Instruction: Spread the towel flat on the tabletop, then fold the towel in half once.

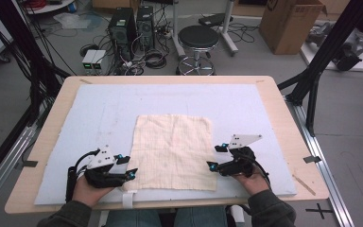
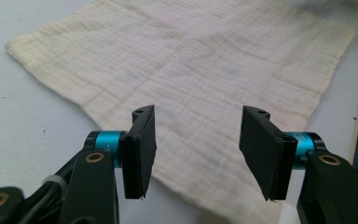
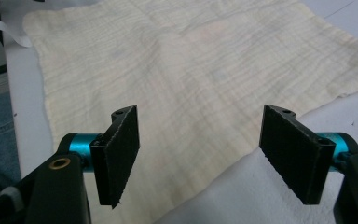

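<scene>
we are working over a wooden table [image 1: 283, 109] covered by a pale blue mat [image 1: 99, 109], and a cream cloth [image 1: 175, 150] is lying flat and spread out on the near middle of that mat. we are holding the left gripper [image 1: 128, 166] at the cloth's near left corner and the right gripper [image 1: 216, 157] at its right edge, both with jaws standing spread and pinching nothing.

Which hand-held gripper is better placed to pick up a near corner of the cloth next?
Left, narrowly. The left hand-held gripper is open beside the cloth close to its near-left corner; the right hand-held gripper, also open, sits higher up the right edge.
</scene>
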### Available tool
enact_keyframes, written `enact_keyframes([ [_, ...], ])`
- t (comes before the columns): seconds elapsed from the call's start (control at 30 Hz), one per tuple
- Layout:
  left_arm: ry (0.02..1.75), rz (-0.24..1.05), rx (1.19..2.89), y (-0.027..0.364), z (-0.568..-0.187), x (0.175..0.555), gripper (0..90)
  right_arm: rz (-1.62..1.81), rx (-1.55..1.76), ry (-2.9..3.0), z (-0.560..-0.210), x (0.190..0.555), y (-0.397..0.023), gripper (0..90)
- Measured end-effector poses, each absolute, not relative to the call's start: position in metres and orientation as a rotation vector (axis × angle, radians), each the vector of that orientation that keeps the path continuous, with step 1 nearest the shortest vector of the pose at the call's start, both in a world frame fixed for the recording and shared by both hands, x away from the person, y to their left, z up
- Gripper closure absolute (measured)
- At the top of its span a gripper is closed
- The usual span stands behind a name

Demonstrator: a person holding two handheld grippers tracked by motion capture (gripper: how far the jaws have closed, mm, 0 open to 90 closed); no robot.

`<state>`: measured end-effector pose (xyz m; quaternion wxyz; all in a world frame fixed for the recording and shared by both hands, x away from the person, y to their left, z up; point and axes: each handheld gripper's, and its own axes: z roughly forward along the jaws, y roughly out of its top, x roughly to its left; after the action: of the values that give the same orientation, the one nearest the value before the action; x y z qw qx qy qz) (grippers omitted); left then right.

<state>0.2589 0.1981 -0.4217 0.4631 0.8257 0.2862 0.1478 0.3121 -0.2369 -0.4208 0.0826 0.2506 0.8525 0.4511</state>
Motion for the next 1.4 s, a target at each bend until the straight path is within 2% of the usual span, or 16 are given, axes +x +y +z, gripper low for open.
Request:
enact_keyframes([
  [0.93, 0.726, 0.353, 2.026, 0.197, -0.421, 0.266, 39.3, 1.348, 0.756, 2.554, -0.42, 0.317, -0.234, 25.7],
  [1.4, 0.777, 0.331, 2.015, 0.189, -0.406, 0.319, 42.8, 1.288, 0.849, 2.558, -0.411, 0.362, -0.235, 24.8],
])
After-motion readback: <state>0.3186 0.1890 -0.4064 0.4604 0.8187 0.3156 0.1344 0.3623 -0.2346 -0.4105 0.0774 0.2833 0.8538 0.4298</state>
